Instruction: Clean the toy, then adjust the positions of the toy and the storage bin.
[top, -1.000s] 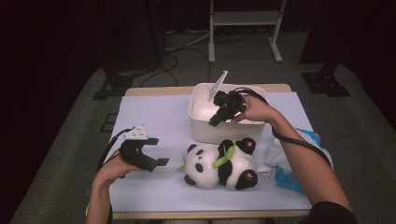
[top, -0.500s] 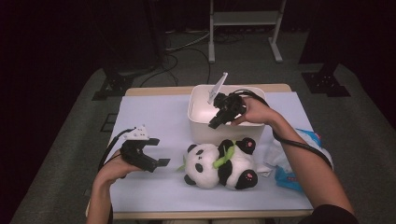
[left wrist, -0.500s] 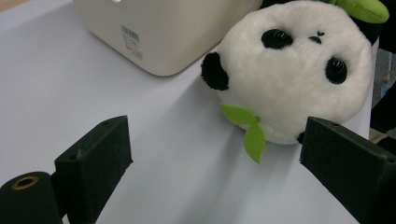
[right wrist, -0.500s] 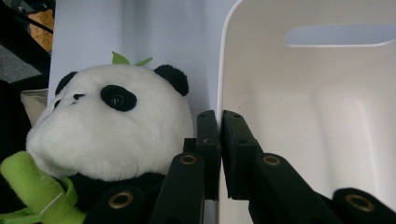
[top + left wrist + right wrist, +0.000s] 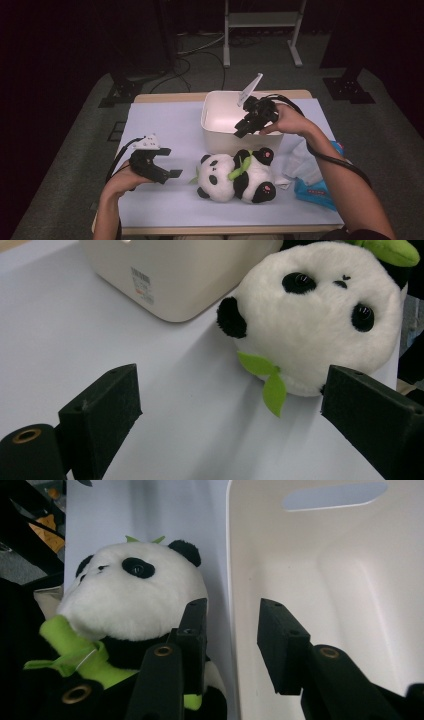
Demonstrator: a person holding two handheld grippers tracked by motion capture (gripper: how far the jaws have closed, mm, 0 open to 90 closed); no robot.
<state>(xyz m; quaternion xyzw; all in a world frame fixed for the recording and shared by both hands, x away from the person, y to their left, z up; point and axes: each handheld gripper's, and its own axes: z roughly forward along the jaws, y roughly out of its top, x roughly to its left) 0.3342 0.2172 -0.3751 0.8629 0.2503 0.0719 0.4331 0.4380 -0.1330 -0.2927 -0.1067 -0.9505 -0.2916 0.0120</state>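
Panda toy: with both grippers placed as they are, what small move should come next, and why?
Probably the left gripper should ease forward until its open jaws straddle the panda toy's head, then close. The toy lies loose on the table beside the white bin, and its head sits just ahead of those jaws. The right gripper, jaws apart, straddles the bin's near wall, seemingly steadying it.

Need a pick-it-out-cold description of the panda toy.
On the pale blue table cover, look just in front of the white bin, between the two grippers. The panda plush lies there on its back, the one black-and-white furry thing, with a green bamboo sprig across its chest.
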